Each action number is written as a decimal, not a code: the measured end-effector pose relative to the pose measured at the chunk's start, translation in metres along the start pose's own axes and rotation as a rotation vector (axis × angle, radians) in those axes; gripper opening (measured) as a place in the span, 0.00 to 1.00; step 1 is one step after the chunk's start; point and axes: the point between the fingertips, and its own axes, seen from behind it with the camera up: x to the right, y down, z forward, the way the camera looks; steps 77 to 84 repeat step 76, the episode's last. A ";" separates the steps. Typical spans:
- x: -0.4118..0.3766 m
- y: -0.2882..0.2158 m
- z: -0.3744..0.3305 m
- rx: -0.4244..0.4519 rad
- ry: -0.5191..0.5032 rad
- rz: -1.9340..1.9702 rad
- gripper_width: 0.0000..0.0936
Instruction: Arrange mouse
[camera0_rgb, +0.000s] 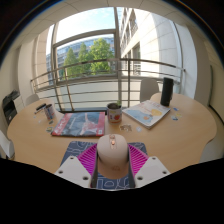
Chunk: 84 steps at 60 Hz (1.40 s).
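Note:
A beige computer mouse (112, 153) sits between my two fingers, its sides touching both pink pads (88, 158). My gripper (112, 162) is shut on the mouse. Under and around it lies a dark patterned mouse mat (139, 149) on the round wooden table (185, 130). I cannot tell whether the mouse rests on the mat or is held just above it.
Beyond the mat stand a small cup (114, 113), a pink-covered magazine (80, 123) to the left and an open booklet (148, 113) to the right. A dark bottle (166, 92) stands at the far right, and small items (45, 110) at the far left. Large windows lie beyond.

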 end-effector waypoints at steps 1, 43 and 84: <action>-0.002 0.007 0.005 -0.020 -0.001 0.002 0.46; -0.048 0.014 -0.137 -0.020 0.064 -0.068 0.91; -0.061 0.054 -0.309 -0.005 0.066 -0.068 0.90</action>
